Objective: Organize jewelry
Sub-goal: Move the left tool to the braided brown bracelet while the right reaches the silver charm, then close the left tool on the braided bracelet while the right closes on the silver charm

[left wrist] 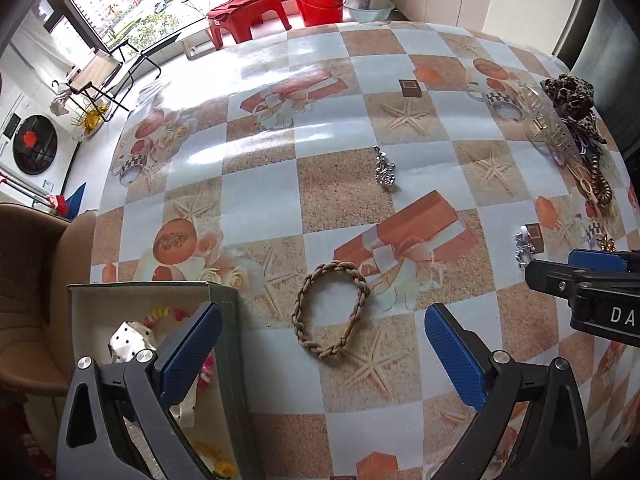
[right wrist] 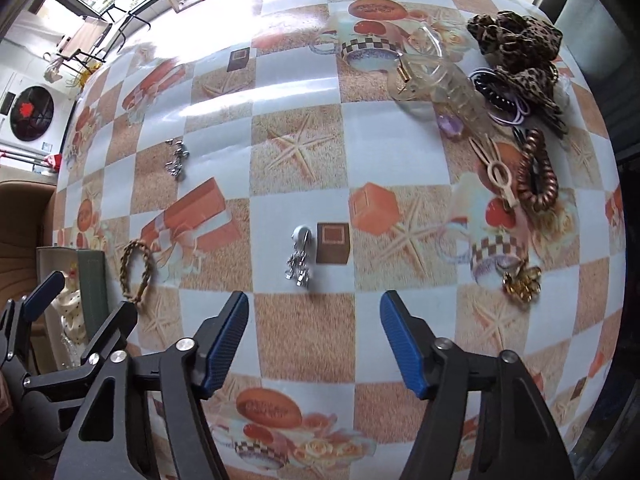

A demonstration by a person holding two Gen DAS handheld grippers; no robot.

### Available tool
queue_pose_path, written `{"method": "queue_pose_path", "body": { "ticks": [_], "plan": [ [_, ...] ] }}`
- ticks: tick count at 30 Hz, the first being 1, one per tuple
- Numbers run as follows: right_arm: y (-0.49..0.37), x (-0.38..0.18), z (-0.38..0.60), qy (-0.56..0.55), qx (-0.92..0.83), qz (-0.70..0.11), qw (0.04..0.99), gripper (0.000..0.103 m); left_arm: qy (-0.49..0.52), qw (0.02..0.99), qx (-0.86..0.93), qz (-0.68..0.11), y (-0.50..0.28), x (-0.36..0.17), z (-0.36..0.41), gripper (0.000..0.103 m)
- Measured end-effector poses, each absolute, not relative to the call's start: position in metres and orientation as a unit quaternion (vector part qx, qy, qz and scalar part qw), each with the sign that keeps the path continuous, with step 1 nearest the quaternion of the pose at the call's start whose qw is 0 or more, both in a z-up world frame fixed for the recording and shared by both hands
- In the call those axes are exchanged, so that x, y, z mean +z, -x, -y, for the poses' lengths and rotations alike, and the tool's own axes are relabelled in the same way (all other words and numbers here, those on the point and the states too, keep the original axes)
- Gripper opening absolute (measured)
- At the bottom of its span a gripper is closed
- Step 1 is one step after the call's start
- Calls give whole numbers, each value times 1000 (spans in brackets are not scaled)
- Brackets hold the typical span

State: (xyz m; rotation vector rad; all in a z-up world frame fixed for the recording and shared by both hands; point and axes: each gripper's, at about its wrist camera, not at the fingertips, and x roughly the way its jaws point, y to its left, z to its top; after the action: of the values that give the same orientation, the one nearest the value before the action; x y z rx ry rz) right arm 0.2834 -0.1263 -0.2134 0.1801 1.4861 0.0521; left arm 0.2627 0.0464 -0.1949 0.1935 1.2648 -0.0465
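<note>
We list a table under a glossy checked oilcloth [right wrist: 304, 92] printed with starfish, gift boxes and teacups. Item one: a braided tan rope bracelet [left wrist: 330, 307], lying flat on the cloth between the blue pads of our left gripper [left wrist: 322, 350], whose jaws stand wide apart and hold nothing. Item two: an open grey-green cardboard box [left wrist: 230, 320] at eight o'clock of the bracelet, just beside it, holding a white polka-dot fabric piece [left wrist: 128, 342] and a red-and-yellow coiled band [left wrist: 162, 315]. Item three: a silver linked chain ornament [left wrist: 384, 170] at one o'clock of the bracelet, well apart from it. Item four: a second silver piece with a domed cap and dangling links [right wrist: 299, 257], resting at twelve o'clock of our right gripper [right wrist: 314, 342], whose jaws are spread and empty, the piece not touched. Item five: a small gold cluster charm [right wrist: 520, 282] at three o'clock of that silver piece. Item six, at one o'clock: a heap of hair accessories, namely a leopard-print fabric scrunchie [right wrist: 516, 38], a clear plastic claw clip [right wrist: 440, 76], a beige clip [right wrist: 496, 172] and a brown spiral hair tie [right wrist: 536, 172].
</note>
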Motion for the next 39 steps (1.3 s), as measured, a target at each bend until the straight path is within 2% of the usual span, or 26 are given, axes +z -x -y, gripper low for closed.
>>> {"method": "queue_pose_path", "body": {
  "ticks": [5,10,11,14,16,18,19,20,21,22,23,24,30,39],
  "plan": [
    [-292,-226,122,-69,24,-679,731,59,-88,799,-16,-595,-274,-211,-45,103],
    [-296,-228,105,-32,28,-668,743,57,-79,788,-10,-610,-282,-226,-49,102],
    [-297,-228,101,-22,28,-666,745,56,-75,785,-12,-614,-282,-228,-50,97],
    [-297,-228,91,7,24,-660,751,49,-62,785,-17,-616,-284,-229,-51,96],
    [-296,-229,86,21,20,-656,754,45,-57,785,-25,-616,-284,-228,-51,90],
    [-295,-228,82,26,24,-653,756,40,-51,785,-36,-617,-284,-227,-49,76],
    [-295,-228,80,30,26,-652,757,33,-51,785,-45,-616,-283,-226,-46,71],
    [-296,-227,80,32,28,-651,758,23,-50,784,-51,-616,-281,-225,-42,61],
    [-295,-227,78,33,31,-651,757,18,-50,783,-57,-617,-280,-224,-39,49],
    [-295,-227,78,33,31,-652,757,16,-53,783,-62,-616,-278,-222,-35,41],
    [-293,-226,74,30,31,-652,757,16,-57,783,-65,-616,-278,-221,-31,25],
    [-293,-225,75,25,32,-652,757,16,-59,781,-68,-618,-277,-221,-27,15],
    [-283,-219,105,-31,46,-657,752,16,-23,777,-87,-623,-264,-211,-24,14],
    [-249,-199,140,-97,68,-658,744,16,12,791,-98,-604,-234,-169,-35,14]
  ]
}}
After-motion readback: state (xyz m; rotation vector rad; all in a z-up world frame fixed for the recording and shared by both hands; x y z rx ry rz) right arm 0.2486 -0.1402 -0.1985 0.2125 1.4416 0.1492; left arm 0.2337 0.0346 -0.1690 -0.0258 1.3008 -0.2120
